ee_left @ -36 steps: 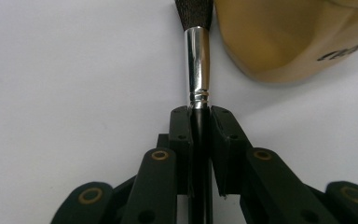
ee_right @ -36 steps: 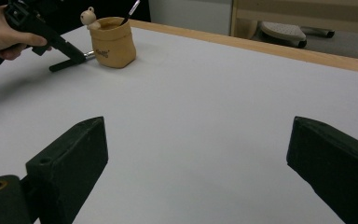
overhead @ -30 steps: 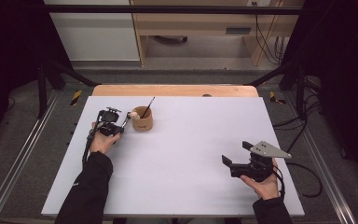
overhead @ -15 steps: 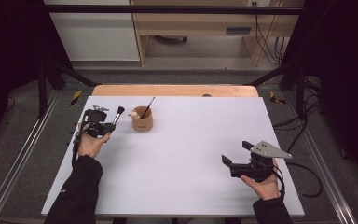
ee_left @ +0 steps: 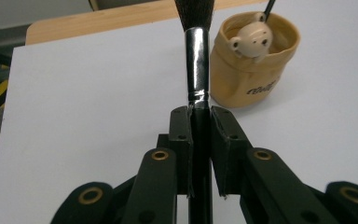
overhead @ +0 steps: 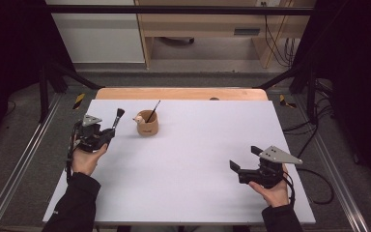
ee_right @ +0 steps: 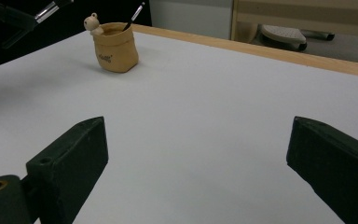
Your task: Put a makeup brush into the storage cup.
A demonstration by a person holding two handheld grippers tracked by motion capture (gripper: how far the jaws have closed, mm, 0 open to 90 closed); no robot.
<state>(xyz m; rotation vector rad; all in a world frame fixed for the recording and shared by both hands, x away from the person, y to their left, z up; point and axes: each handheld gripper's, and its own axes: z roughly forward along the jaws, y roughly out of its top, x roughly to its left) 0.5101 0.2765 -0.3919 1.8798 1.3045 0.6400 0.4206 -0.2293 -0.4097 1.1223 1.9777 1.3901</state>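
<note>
Fingers [ee_left: 182,140] of the left gripper [ee_left: 199,122] clamp the black handle of a makeup brush [ee_left: 198,70], just below its silver ferrule; dark bristles point up and away from the hand. In the high view the left gripper [overhead: 107,136] is held above the worktop [overhead: 198,159], left of the tan pouch-shaped holder [overhead: 148,126], apart from it. Holder carries a small bear figure on its rim and one thin dark brush [overhead: 153,110] leaning inside. Right gripper [overhead: 237,168] sits well to the right of the holder and nearer the person, fingers [ee_right: 74,158] spread wide, nothing between them.
</note>
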